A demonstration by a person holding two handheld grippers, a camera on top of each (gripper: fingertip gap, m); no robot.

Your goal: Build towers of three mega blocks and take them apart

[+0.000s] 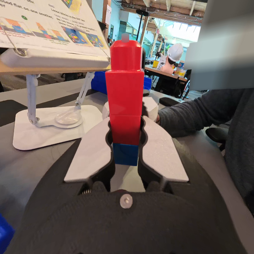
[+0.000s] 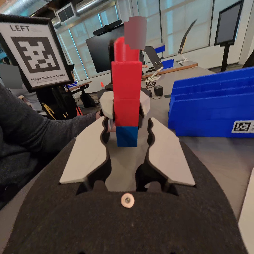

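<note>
Left gripper (image 1: 125,132): fingers closed, clamping from both sides. Right gripper (image 2: 127,132): fingers spread apart, touching nothing.

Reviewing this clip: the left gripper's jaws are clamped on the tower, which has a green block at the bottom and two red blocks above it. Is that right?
Not quite. The bottom block is blue, not green, as the left wrist view shows. The rest holds: the left gripper has its jaws clamped on the tower, with two red blocks above the blue one.

You have bright daylight from the windows (image 2: 171,27) behind, a little overexposed. Wide-angle bending shows at the edges. The tilted page (image 1: 48,24) left of your left hand-held gripper (image 1: 125,137) is blurred, and far things are soft.
</note>
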